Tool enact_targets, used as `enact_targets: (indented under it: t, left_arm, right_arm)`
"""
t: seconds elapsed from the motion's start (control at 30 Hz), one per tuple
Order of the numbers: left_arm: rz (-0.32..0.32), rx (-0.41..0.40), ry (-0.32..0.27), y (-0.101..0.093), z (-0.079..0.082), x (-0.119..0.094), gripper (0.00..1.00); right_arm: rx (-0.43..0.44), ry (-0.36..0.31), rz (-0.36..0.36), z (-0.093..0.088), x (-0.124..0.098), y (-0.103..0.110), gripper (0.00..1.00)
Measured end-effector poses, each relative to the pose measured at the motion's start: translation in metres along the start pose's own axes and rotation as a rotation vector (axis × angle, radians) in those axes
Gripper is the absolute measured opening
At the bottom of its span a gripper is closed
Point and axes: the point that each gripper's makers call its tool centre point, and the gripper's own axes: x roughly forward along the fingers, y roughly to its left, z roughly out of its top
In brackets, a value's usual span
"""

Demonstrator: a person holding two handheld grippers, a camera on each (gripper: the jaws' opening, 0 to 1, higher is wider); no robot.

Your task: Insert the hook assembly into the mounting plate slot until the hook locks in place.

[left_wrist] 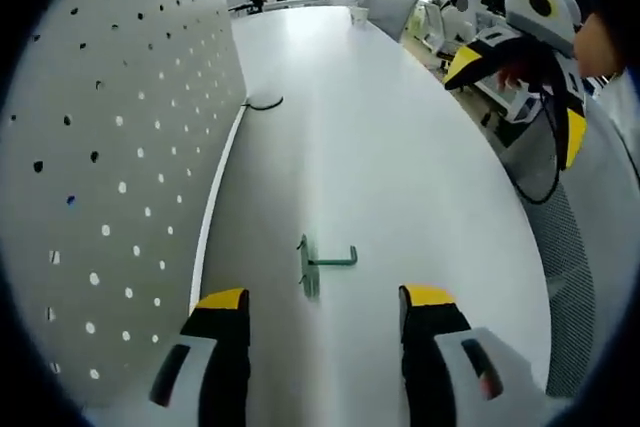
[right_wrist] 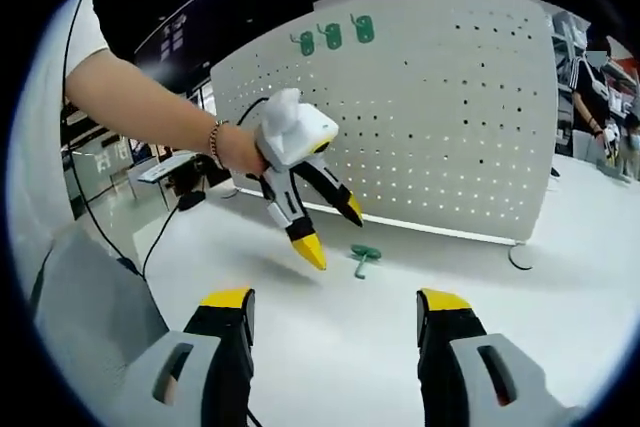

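A green hook assembly lies flat on the white table, a short way ahead of my left gripper, whose jaws stand open and empty. The white perforated mounting plate stands upright along the left. In the right gripper view the same hook lies in front of the plate, and the left gripper, held by a person's hand, hangs open just above and left of it. My right gripper is open with nothing in it, well back from the hook. It also shows at upper right.
Three green hooks hang near the plate's top edge. A dark cable loop lies by the plate's foot. Chairs and desks stand beyond the table's far end. A person stands at far right.
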Motion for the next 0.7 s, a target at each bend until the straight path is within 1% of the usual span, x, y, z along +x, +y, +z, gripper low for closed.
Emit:
enact_targets:
  t: [0.13,0.23,0.4,0.7]
  left_arm:
    - [-0.009,0.019,0.021,0.001,0.0,0.005,0.61]
    - [-0.02,0.017,0.029,0.001,0.0,0.008,0.61]
    - [-0.038,0.023,0.061,0.0,-0.002,0.015,0.6]
    - [-0.067,0.037,0.092,-0.003,-0.005,0.023,0.57]
  right_arm:
    - [0.013,0.005,-0.006,-0.002,0.0,-0.002,0.63]
    - [0.021,0.007,-0.006,-0.003,0.0,-0.002,0.63]
    - [0.029,0.009,-0.006,-0.004,0.0,-0.003,0.63]
    - [0.049,-0.001,-0.011,-0.003,-0.001,-0.005,0.63]
